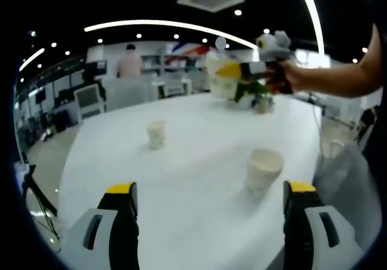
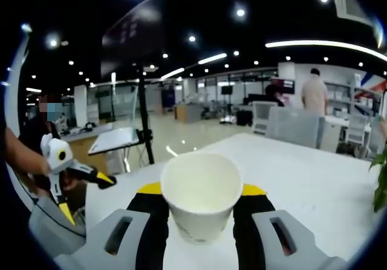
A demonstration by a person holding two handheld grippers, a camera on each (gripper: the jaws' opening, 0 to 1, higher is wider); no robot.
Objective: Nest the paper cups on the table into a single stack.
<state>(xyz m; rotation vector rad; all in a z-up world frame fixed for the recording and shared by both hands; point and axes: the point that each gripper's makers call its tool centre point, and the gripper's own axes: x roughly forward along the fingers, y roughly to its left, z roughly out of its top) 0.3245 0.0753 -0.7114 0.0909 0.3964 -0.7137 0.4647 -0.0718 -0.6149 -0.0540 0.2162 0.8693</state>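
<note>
On my right gripper [image 2: 202,204] I have a white paper cup [image 2: 201,194] clamped upright between the 2 yellow-tipped jaws, its open mouth facing the camera, held above the near edge of the white table [image 2: 314,179]. In the left gripper view my left gripper [image 1: 210,198] hangs over the same table [image 1: 181,173] with its jaws spread wide apart and nothing between them. Ahead of it 2 more paper cups stand upright and well apart: the nearer cup [image 1: 263,169] sits just beyond the right-hand jaw, and the farther cup [image 1: 156,134] stands toward the middle of the table. At the far side of that view I see my right gripper again, gripping its cup [image 1: 222,77] above the table near a small potted plant [image 1: 259,95], with the forearm [image 1: 338,76] reaching in from the right. In the right gripper view the left gripper shows at the left edge, off the side of the table, jaws parted. A person in a light top [image 2: 314,93] stands in the office behind.
</note>
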